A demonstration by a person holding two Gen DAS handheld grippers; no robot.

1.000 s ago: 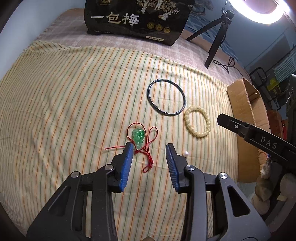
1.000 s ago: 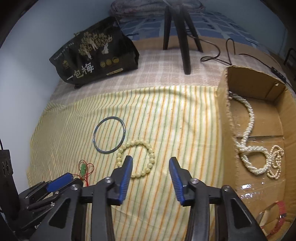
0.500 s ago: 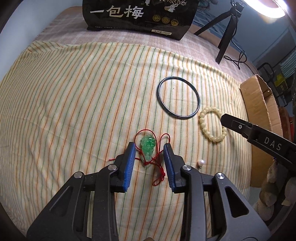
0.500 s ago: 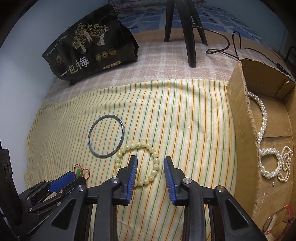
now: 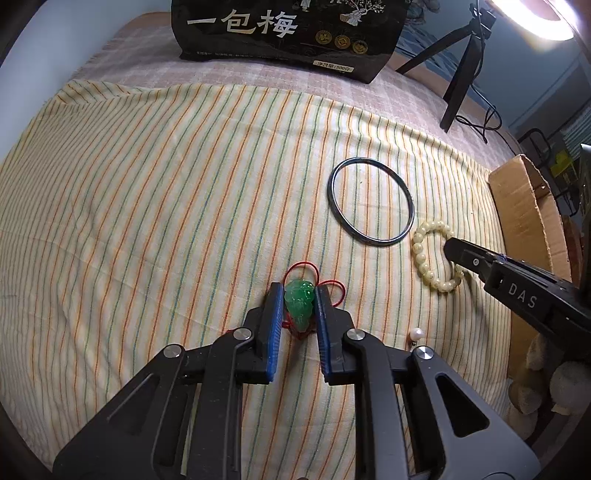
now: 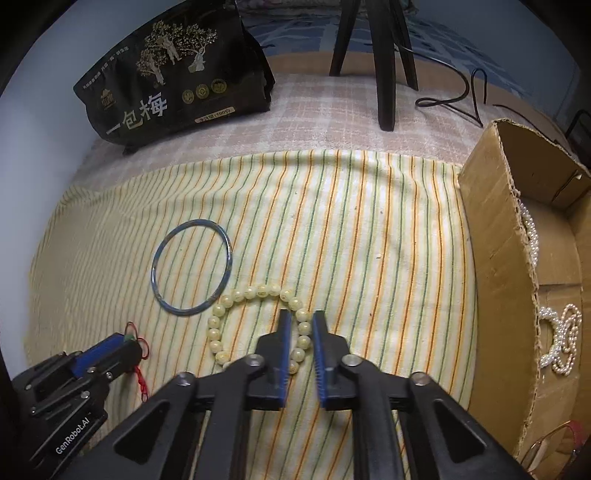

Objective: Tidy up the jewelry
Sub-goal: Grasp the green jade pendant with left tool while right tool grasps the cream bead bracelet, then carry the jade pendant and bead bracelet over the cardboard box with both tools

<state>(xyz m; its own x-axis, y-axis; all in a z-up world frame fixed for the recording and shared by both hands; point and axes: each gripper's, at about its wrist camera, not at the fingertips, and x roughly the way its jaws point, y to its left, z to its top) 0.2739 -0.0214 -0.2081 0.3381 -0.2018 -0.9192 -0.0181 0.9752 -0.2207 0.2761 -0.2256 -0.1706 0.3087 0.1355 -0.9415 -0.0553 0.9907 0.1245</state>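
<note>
A green jade pendant [image 5: 301, 303] on a red cord lies on the striped cloth. My left gripper [image 5: 299, 299] is shut on the pendant, both blue pads against it. A cream bead bracelet [image 6: 255, 325] lies to the right; it also shows in the left wrist view [image 5: 432, 258]. My right gripper [image 6: 300, 325] has closed on the bracelet's right side, beads between the pads. A dark bangle [image 5: 371, 201] lies flat beyond both; it also shows in the right wrist view [image 6: 192, 266]. A loose pearl [image 5: 416, 333] sits by my left gripper.
A cardboard box [image 6: 495, 229] at the right holds pearl strands [image 6: 557, 339] and a red-rimmed item. A black snack bag [image 5: 288, 33] stands at the back. A tripod [image 6: 384, 66] with cables stands behind the cloth.
Both grippers moved forward and down and closed: the left onto the green pendant, the right onto the bead bracelet's right side.
</note>
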